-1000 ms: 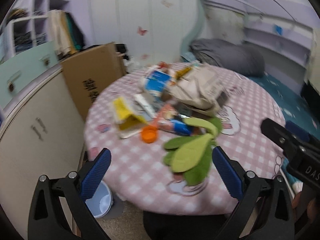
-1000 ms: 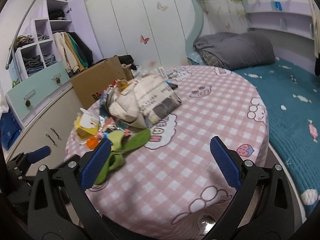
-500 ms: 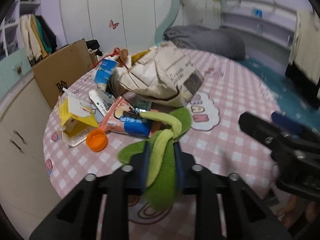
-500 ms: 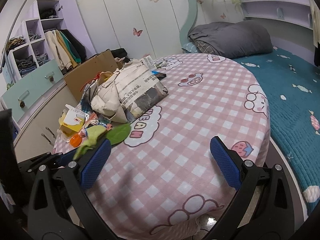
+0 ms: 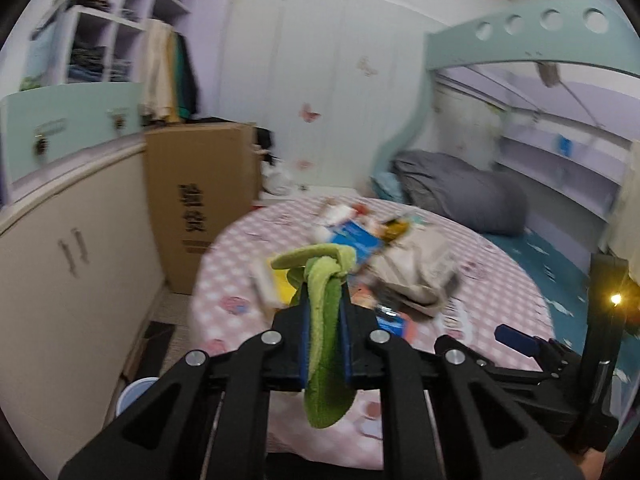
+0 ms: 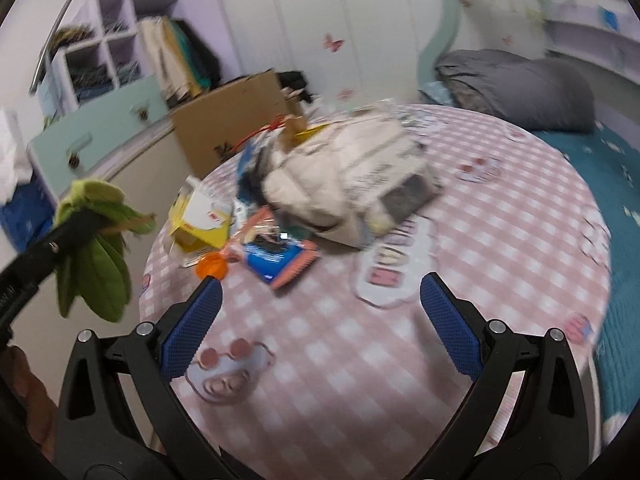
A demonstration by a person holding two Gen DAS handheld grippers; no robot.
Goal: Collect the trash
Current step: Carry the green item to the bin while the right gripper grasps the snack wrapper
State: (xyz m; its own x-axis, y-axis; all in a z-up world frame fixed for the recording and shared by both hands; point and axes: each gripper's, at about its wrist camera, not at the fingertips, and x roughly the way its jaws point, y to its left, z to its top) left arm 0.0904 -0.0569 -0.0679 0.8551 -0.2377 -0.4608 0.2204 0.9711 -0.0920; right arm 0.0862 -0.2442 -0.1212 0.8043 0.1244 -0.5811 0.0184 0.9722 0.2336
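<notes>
Covering most of both views, the pink checked table carries the litter pile. Left gripper, jaws just closed, pinches the floppy green fabric leaves raised off the table's near-left edge; right gripper gapes wide, empty, pointing downward.

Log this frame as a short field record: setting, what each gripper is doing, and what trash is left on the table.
setting: round table with pink checked cloth
left gripper: jaws just closing, clamped on green leafy piece, lifted off table
right gripper: open, empty, above table
remaining trash: crumpled newspaper, yellow carton, orange cap, blue snack wrapper
</notes>
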